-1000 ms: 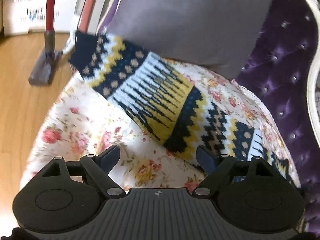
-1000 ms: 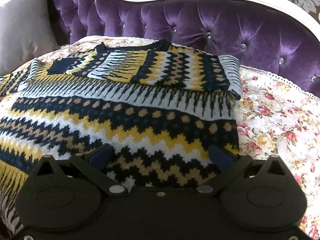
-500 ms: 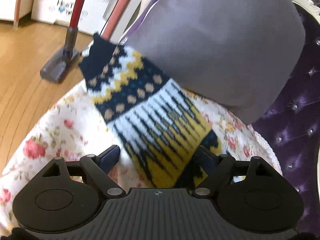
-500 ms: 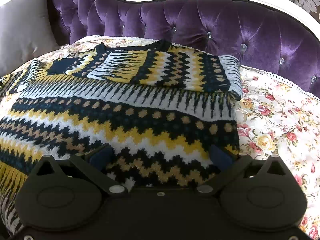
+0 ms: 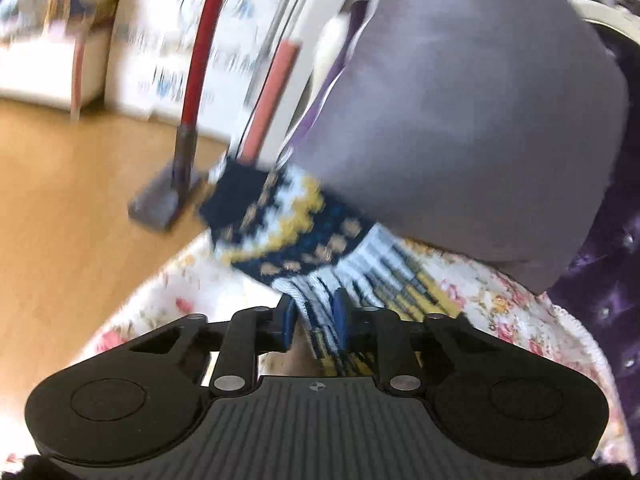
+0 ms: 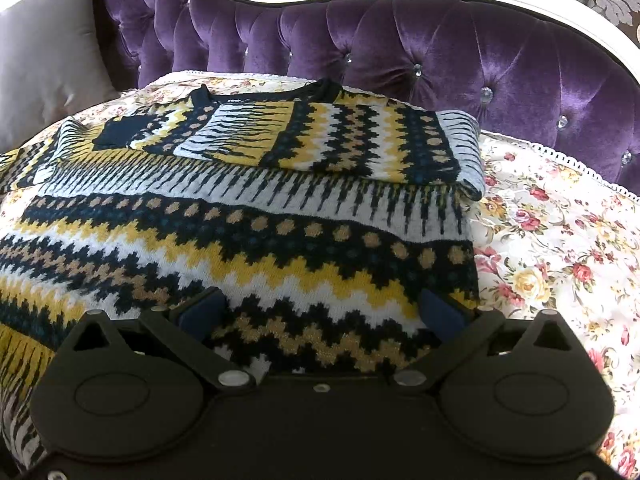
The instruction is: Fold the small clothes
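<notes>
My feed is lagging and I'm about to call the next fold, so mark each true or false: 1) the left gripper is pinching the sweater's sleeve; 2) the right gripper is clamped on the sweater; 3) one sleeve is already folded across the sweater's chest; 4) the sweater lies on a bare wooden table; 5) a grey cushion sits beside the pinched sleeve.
1) True: the left gripper has just closed on the navy, yellow and white patterned knit sleeve.
2) False: the right gripper stands open over the patterned knit sweater.
3) True: the folded sleeve lies across the chest.
4) False: it lies on a floral cloth over a purple sofa.
5) True: the grey cushion.
</notes>
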